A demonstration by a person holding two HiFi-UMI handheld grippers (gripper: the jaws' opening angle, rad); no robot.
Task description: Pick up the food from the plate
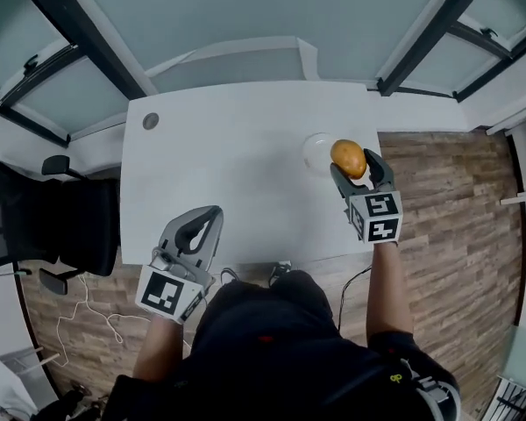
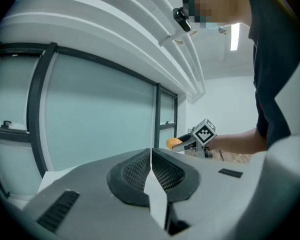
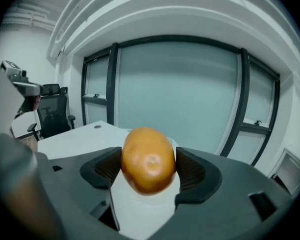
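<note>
Right arm: bare forearm stretched forward from my body, the right gripper out over the right side of the white table, its marker cube turned up toward my head.
Its jaws are clamped on the food, a rounded orange-yellow piece, with one pad pressing each side.
In the head view the food overlaps the right rim of the plate. I cannot tell from there whether it is touching the plate.

Left arm: forearm bent and held close in, the left gripper at the table's near edge, tilted up and to the right, well apart from the plate.
Its jaws are pressed together with nothing between them.

A black office chair stands off the table's left end.
</note>
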